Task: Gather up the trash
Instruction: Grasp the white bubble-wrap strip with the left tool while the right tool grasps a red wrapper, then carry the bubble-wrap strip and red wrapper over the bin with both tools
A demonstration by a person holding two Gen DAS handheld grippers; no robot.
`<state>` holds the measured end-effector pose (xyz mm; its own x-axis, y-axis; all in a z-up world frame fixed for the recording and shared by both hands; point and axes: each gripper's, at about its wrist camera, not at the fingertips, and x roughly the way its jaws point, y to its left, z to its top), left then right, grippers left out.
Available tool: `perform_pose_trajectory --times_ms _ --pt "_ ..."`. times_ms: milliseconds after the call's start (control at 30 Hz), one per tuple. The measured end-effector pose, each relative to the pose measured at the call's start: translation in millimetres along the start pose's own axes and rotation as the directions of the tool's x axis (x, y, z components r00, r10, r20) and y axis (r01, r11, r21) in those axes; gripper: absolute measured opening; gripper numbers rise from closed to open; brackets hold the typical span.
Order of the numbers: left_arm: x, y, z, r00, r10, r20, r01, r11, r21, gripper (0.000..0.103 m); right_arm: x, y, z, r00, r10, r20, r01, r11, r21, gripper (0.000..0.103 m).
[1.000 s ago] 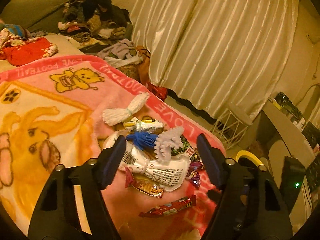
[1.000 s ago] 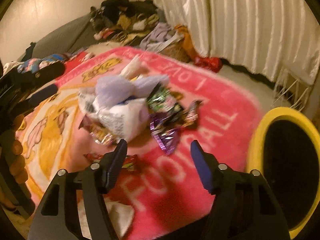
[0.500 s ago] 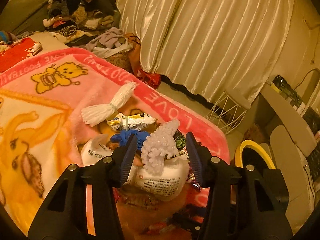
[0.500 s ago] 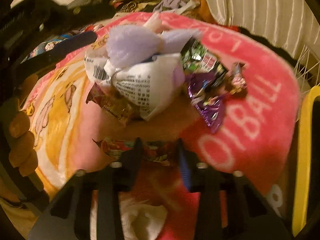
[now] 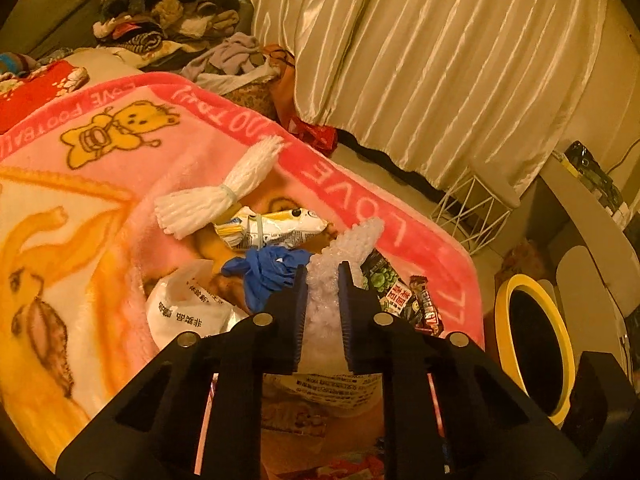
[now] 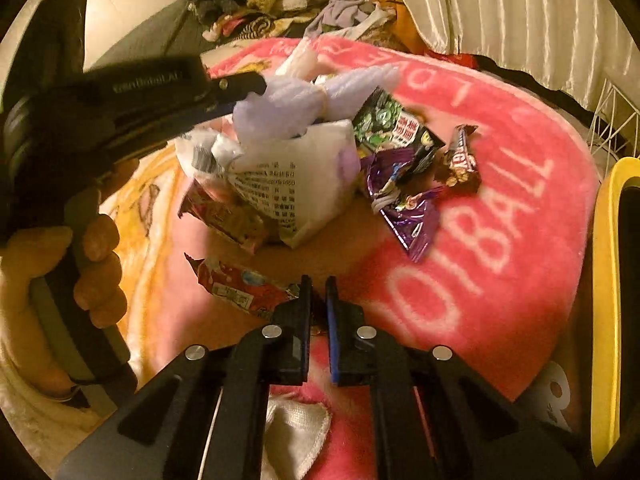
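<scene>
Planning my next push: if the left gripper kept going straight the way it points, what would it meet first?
Likely the bubble wrap pinched in the left gripper jaws; past it lies the pink blanket edge. Depth is unclear.

Red wrapper (image 6: 244,290) end hidden behind right gripper (image 6: 318,312); yellow bin (image 6: 608,280) cut off at edge; bubble wrap (image 6: 304,100) blurred, possibly foam.

Pink blanket (image 5: 120,148) border carries white lettering: "LOVE", "LOVE FOOTBALL". White plastic bag (image 6: 288,188) bears dense printed characters and a barcode, illegible. Chocolate bar wrapper (image 5: 426,308) lettering only partly legible.
</scene>
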<state>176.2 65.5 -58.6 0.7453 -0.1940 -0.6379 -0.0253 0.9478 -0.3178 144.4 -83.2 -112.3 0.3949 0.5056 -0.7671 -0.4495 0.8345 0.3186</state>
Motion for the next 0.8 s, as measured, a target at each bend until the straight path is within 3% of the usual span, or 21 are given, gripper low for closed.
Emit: perform_pose_trajectory --times_ms 367,800 --pt "-62 -8 3 0.986 -0.065 0.154 0.075 0.995 -0.060 0.008 -49 -8 -10 0.989 0.003 0.147 0.003 0.999 -0.037 0.006" --pt "-99 -16 -6 0.977 -0.078 0.200 0.090 0.995 -0.049 0.008 -81 -21 -8 0.969 -0.055 0.240 0.062 0.998 -0.022 0.006"
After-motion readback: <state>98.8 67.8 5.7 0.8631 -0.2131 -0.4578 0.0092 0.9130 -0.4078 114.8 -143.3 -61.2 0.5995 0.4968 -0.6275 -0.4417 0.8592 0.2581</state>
